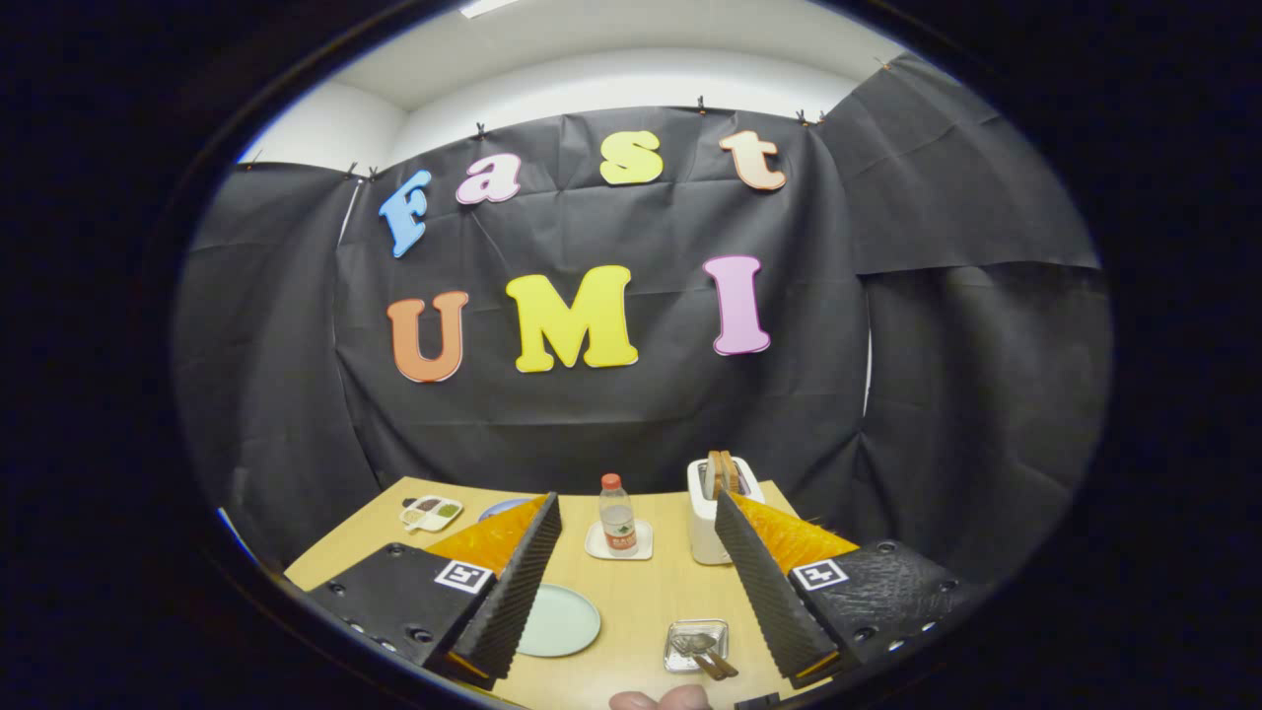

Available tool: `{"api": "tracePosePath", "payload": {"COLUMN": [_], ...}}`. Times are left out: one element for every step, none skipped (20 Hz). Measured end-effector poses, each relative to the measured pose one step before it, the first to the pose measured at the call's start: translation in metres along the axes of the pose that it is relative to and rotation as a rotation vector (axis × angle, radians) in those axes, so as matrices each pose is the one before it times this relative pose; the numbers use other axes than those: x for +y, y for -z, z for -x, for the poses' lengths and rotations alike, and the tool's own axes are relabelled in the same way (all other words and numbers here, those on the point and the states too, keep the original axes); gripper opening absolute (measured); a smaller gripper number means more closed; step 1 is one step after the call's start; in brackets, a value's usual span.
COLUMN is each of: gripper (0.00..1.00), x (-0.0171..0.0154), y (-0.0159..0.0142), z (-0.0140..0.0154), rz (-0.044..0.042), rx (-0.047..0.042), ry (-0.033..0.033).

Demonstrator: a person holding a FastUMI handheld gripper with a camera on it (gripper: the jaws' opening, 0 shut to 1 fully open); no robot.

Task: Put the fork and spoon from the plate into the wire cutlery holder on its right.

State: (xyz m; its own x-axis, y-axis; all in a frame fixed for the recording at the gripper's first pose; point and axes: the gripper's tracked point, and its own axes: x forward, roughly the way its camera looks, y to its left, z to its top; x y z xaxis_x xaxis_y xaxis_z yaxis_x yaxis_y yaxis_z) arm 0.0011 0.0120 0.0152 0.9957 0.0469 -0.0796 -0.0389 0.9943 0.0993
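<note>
Tongs [636, 582] held apart, nothing gripped. Fork and spoon [705, 653] seen already in wire cutlery holder [696, 646] between tongs; plate [557, 620] bare. Risk judged: holder tipped if clipped on withdrawal.

Round pale-green plate [558, 620] lying bare, wire cutlery holder [697, 645] at its 3 o'clock, wooden-handled fork and spoon [708, 655] inside it

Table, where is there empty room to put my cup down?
Bare wood lies between the open gripper fingers: between the green plate, the water bottle on its coaster and the wire holder. It's crowded at the back by the toaster.
</note>
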Motion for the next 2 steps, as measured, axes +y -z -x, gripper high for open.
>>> {"api": "tracePosePath", "payload": {"gripper": [0.94, 0.94], "x": [0.00065, 0.00069], "y": [0.00043, -0.00038], "z": [-0.00068, 0.00042], "rz": [0.00102, 0.00240], "rx": [-0.00042, 0.00104], "ry": [-0.00027, -0.00087]}}
